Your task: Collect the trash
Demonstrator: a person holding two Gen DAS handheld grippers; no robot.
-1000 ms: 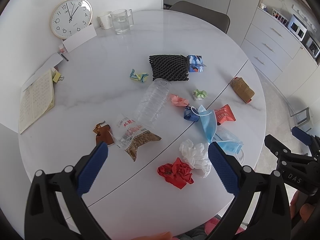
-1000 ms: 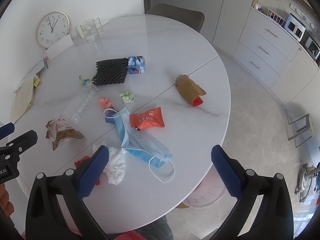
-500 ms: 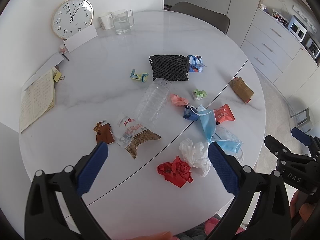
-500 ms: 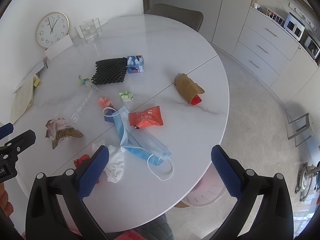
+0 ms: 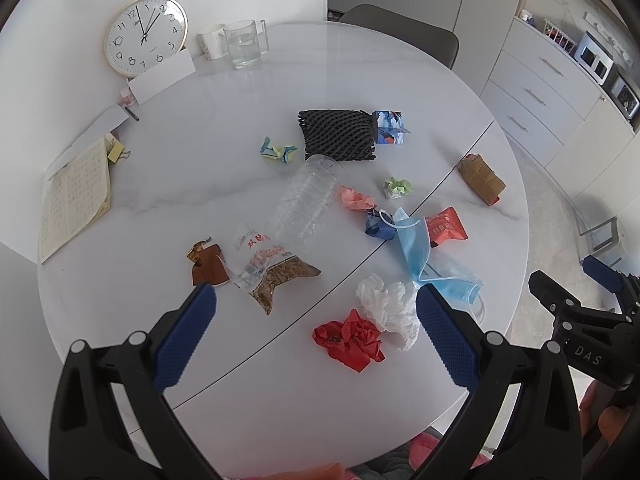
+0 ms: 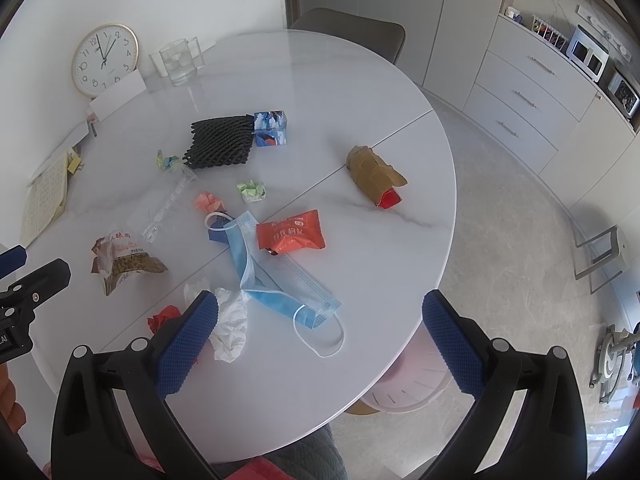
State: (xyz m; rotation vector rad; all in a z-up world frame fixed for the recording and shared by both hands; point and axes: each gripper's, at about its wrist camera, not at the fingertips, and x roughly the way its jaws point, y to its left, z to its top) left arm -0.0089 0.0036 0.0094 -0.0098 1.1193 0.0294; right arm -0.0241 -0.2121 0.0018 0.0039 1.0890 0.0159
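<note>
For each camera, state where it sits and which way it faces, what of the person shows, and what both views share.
Left wrist: sits on the left gripper, above the near table edge, facing across the round table toward the wall clock; the right gripper and fingertips show at the right edge.
Right wrist: sits on the right gripper, further right, facing the table and kitchen floor; the left gripper shows at the left edge.
Shared: clock, blue face mask, black foam net, white tissue, red crumpled paper.
</note>
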